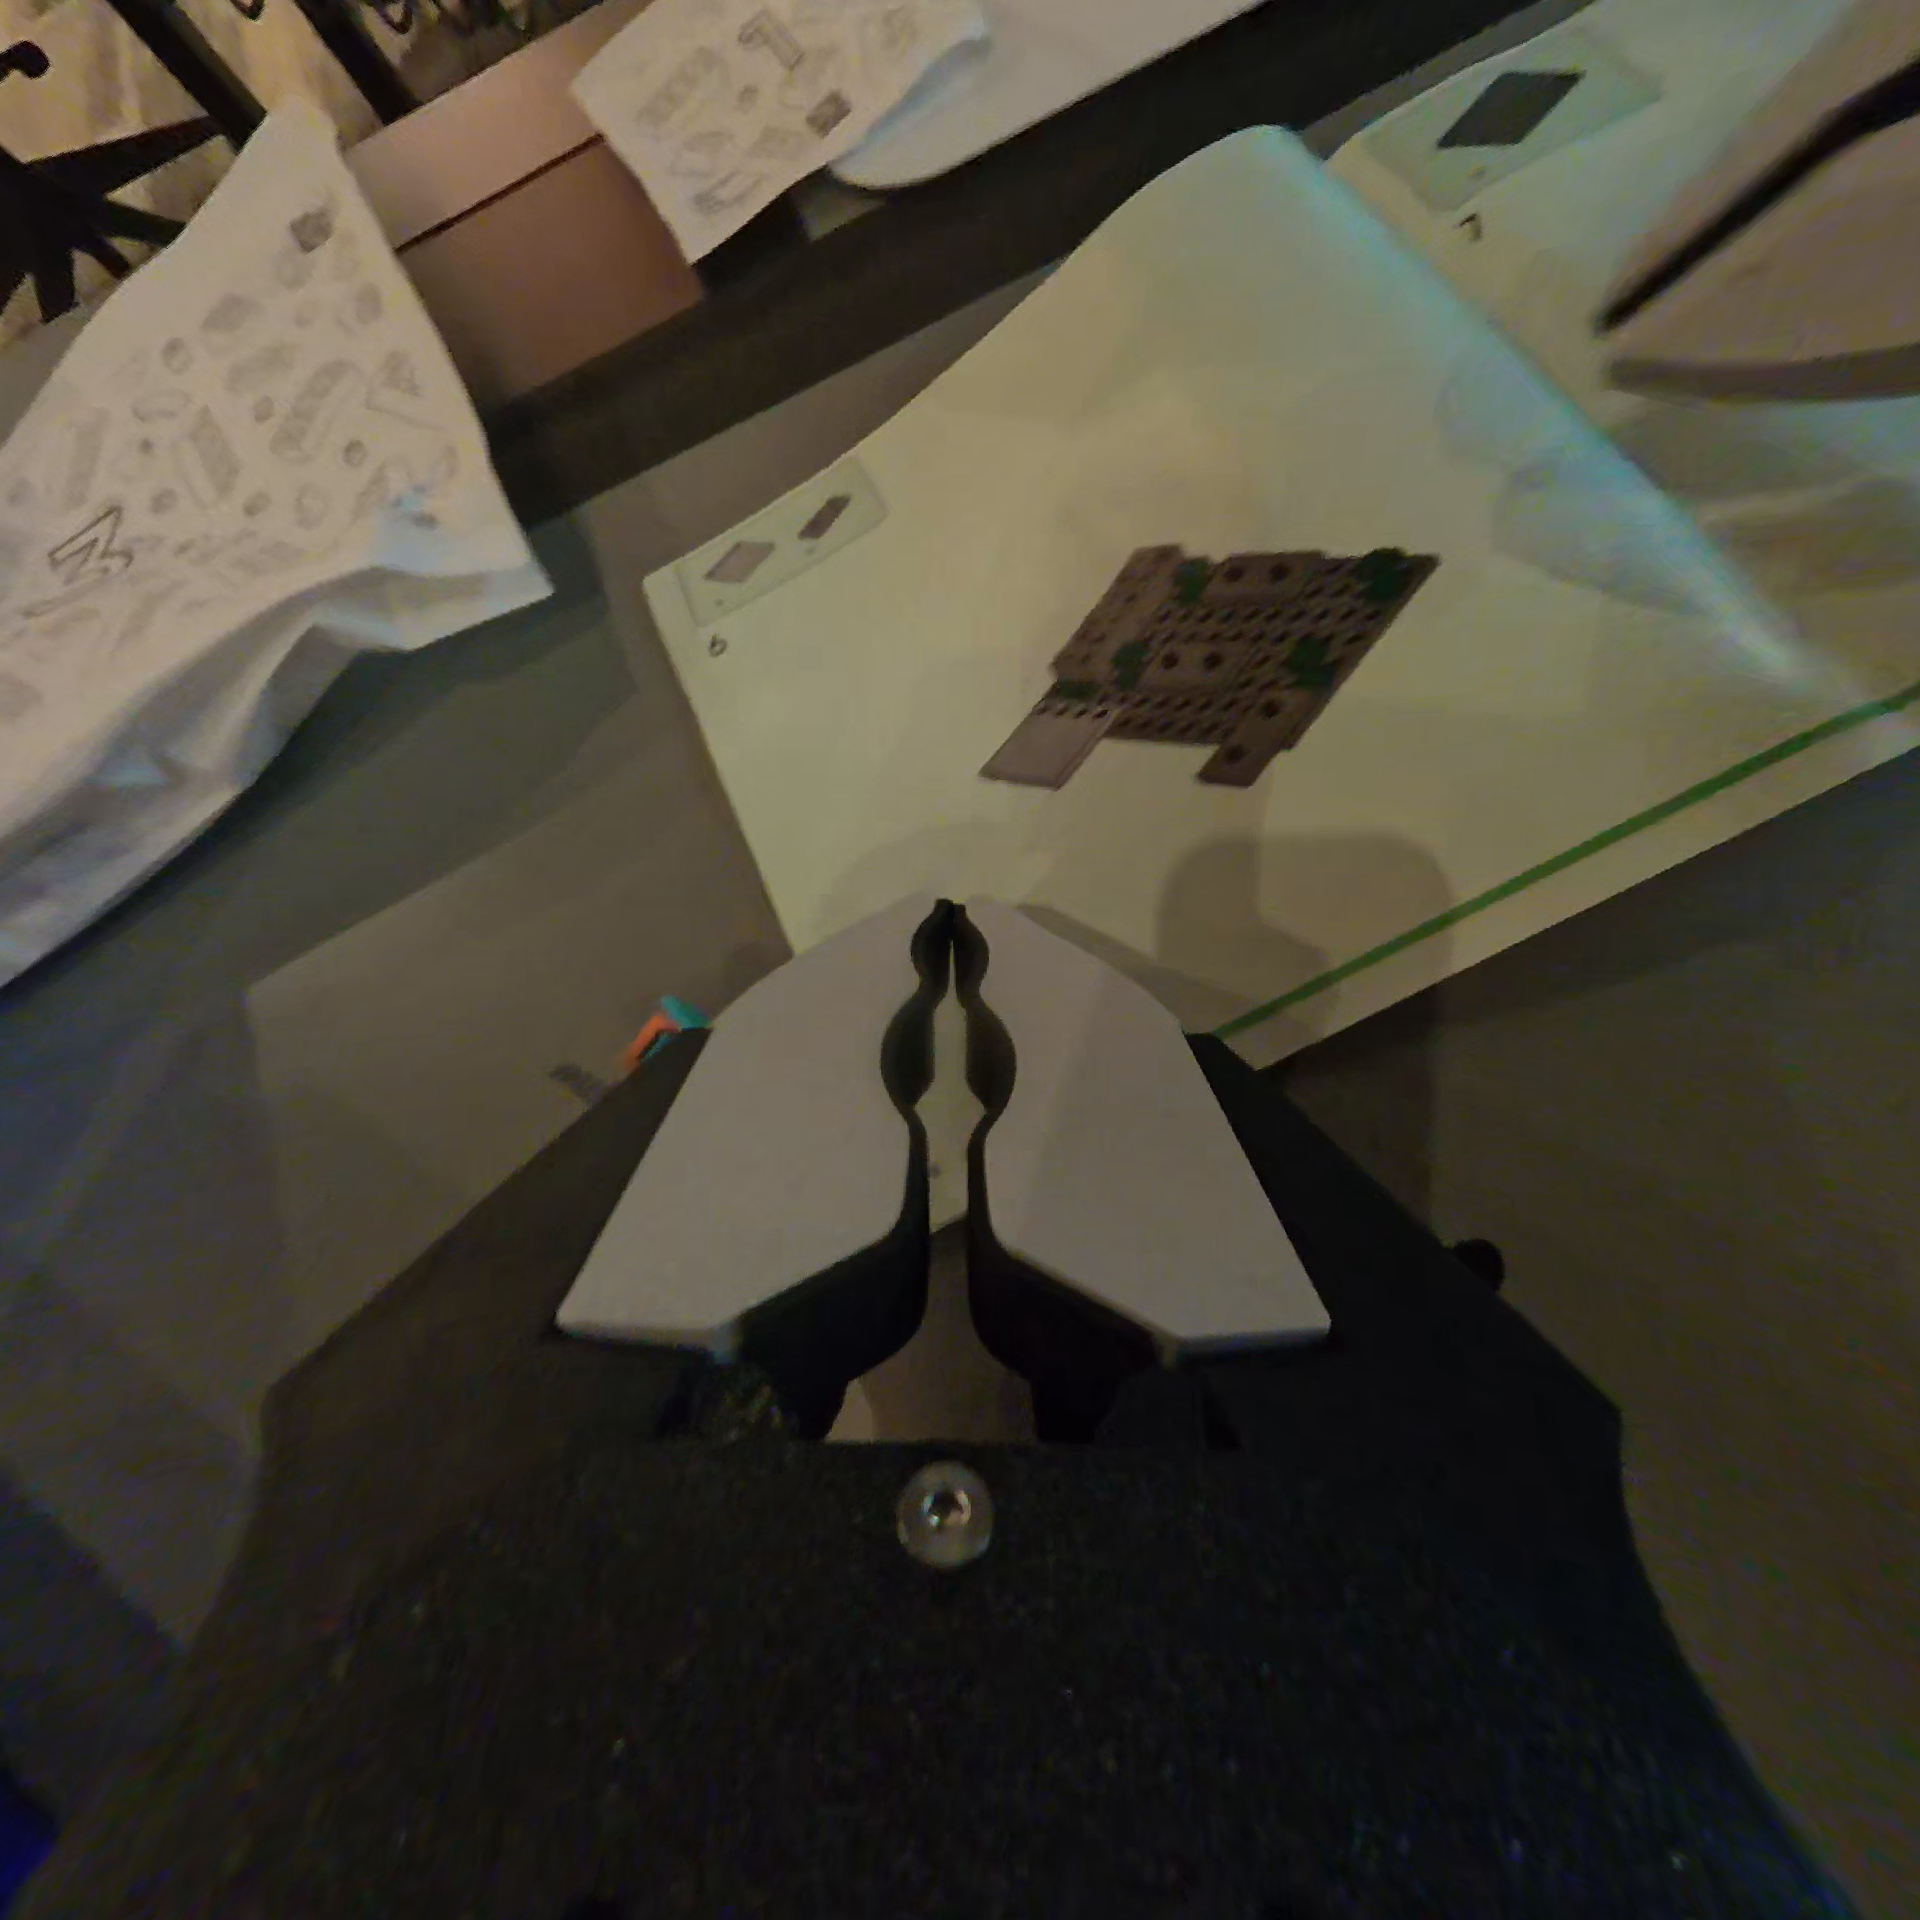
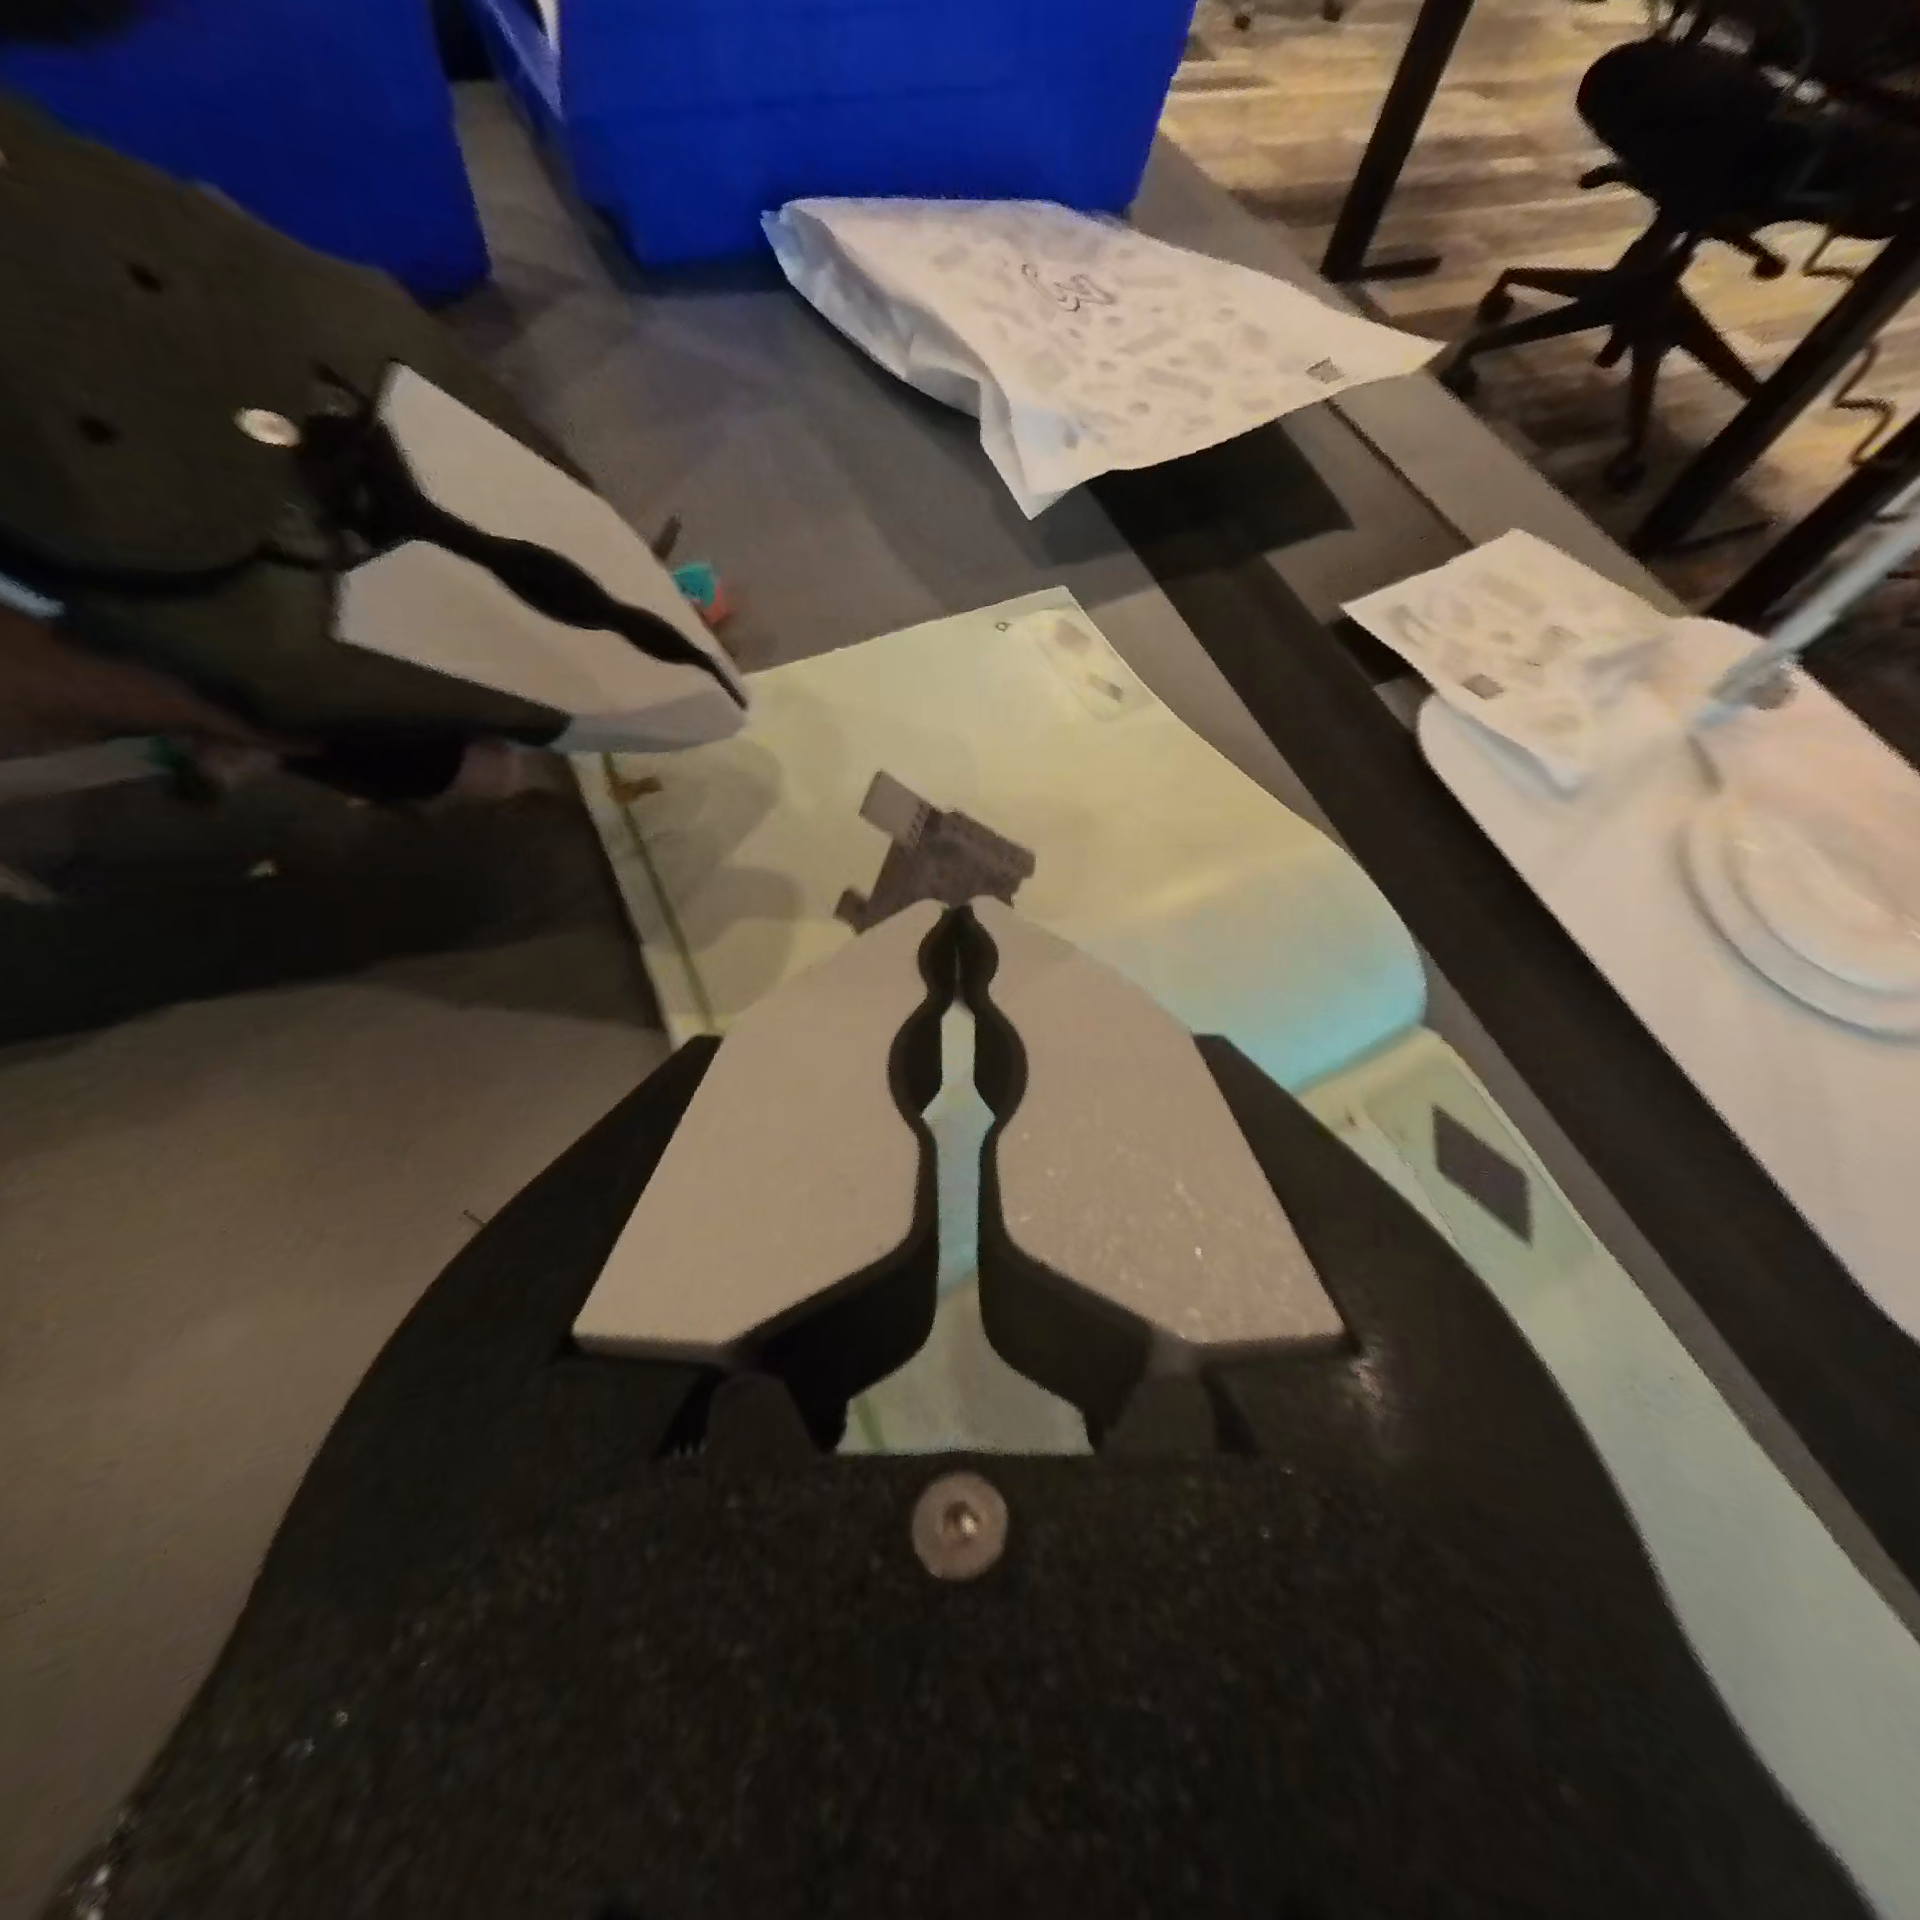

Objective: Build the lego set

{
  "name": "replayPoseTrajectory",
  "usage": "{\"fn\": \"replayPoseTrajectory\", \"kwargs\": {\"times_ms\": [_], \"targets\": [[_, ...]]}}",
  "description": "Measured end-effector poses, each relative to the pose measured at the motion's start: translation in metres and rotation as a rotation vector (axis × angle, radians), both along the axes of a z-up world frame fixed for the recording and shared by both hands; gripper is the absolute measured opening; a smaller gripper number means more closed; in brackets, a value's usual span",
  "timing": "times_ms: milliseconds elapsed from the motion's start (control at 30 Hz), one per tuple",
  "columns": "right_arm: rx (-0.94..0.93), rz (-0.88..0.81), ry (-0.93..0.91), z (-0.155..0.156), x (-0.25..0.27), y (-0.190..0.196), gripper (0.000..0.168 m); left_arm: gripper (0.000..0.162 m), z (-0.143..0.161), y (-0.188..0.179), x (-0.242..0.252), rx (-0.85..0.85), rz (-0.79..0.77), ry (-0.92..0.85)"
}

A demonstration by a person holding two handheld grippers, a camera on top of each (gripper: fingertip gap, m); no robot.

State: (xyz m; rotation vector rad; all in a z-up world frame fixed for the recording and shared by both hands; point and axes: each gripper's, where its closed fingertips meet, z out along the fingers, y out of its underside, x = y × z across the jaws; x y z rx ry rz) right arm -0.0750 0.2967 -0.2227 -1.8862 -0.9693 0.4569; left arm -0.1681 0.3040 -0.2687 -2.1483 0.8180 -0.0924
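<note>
Two tongs, both clenched on nothing: left tongs [image 1: 951, 914] hang over the near edge of the open white instruction booklet [image 1: 1195, 468], right tongs [image 2: 964, 916] hang over the same booklet [image 2: 1143, 831], tips closed just short of its printed grey build picture [image 2: 935, 852]. Booklet lies flat near the middle of the grey counter [image 1: 416, 831]. Lego itself: no loose bricks clearly visible; likely inside the white printed paper bags, one [image 1: 208, 499] toward the far left side, one [image 2: 1101, 343] by the far edge, a smaller one [image 2: 1538, 644] on the neighbouring white surface with stacked white plates [image 2: 1829, 935].

Step, as judged: reading the page, build not begun. Next move calls for releasing one pair of tongs and going to a bag to open it, other pair bracing.

Hard to make out: small teal-orange object [image 1: 665, 1029] beside left tongs, mostly hidden. Bag contents unseen. Dim light, blur; page detail unreadable. Brown cardboard box [image 1: 520, 229] cut off behind.
</note>
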Motion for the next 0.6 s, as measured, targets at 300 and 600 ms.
{"fn": "replayPoseTrajectory", "kwargs": {"times_ms": [300, 600], "targets": [[-0.018, 0.017, -0.075, -0.018, -0.041, 0.053, 0.0, 0.0, 0.015, 0.002, -0.016, 0.025, 0.025, -0.044], [-0.048, 0.031, -0.108, -0.026, -0.058, 0.068, 0.002, 0.0, 0.019, 0.003, -0.019, 0.044, 0.029, -0.052]]}}
